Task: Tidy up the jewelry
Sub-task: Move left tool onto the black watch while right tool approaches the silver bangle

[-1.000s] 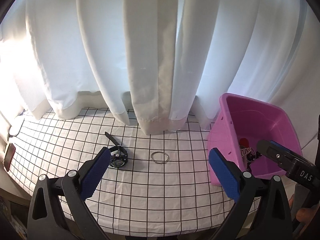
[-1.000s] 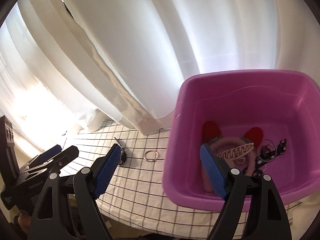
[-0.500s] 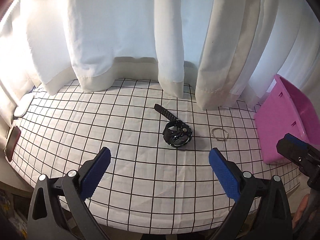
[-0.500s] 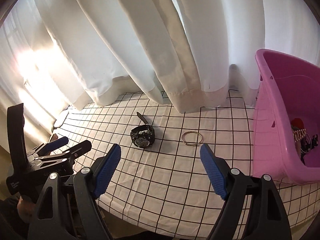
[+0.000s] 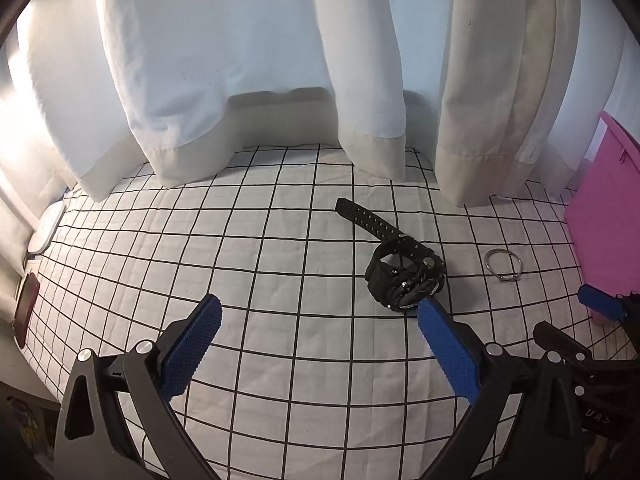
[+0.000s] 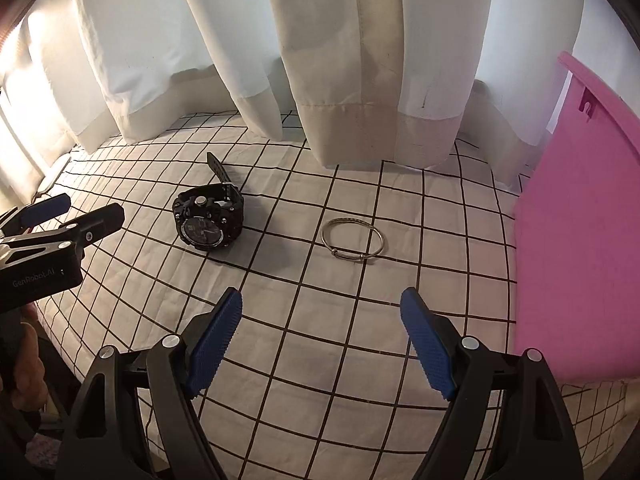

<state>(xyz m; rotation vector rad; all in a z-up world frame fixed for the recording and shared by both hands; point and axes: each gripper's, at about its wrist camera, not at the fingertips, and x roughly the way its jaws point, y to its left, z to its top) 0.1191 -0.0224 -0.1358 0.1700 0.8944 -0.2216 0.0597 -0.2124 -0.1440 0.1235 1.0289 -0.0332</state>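
A black wristwatch [image 5: 404, 276] lies on the checked cloth, also in the right wrist view [image 6: 208, 220]. A thin silver bangle [image 5: 503, 265] lies to its right, also in the right wrist view [image 6: 353, 237]. The pink bin [image 6: 576, 240] stands at the right edge, seen too in the left wrist view [image 5: 608, 216]. My left gripper [image 5: 318, 320] is open and empty, its right finger just in front of the watch. My right gripper [image 6: 321, 308] is open and empty, a little short of the bangle.
White curtains [image 6: 360, 60] hang along the back edge of the table. A red-cased phone [image 5: 25, 312] and a white object [image 5: 46, 232] lie at the far left edge. The checked cloth [image 5: 240, 260] covers the table.
Both grippers have swung left, away from the pink bin, and come lower and closer to the watch and the bangle. Both stay open and empty.
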